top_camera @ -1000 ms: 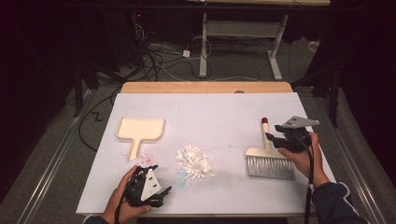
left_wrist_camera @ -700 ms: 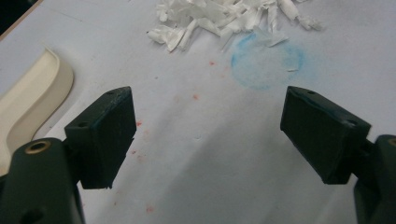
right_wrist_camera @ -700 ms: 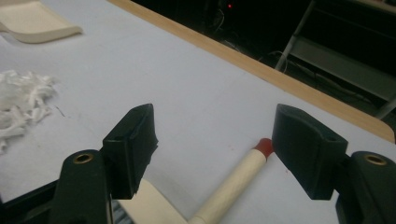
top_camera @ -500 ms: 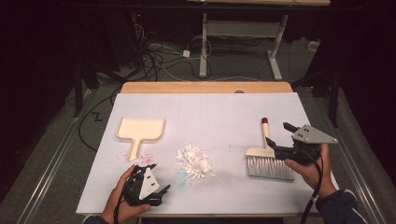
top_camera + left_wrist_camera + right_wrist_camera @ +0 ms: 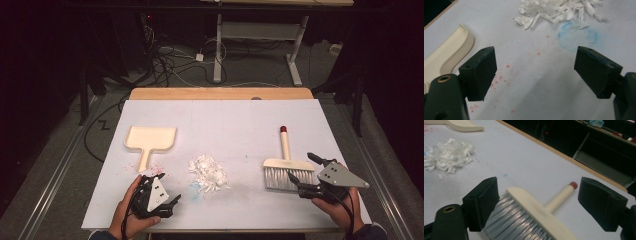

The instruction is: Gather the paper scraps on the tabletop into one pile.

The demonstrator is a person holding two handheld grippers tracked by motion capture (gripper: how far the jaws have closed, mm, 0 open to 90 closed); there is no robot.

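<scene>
Just right of the paper-scrap pile (image 5: 207,174) lies one brush (image 5: 286,165), handle pointing away from the person, bristles toward the right gripper (image 5: 301,174), whose wide jaws have just been opening with the brush head loosely between them. Left of the pile, one dustpan (image 5: 149,140); left gripper (image 5: 171,200) wide, empty.

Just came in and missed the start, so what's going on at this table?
A person holds a gripper in each hand over a white table. The right gripper, whose jaws have just been opening, sits beside a hand brush without gripping it. The left gripper rests open near the dustpan. A pile of white paper shreds lies unswept between them.
</scene>
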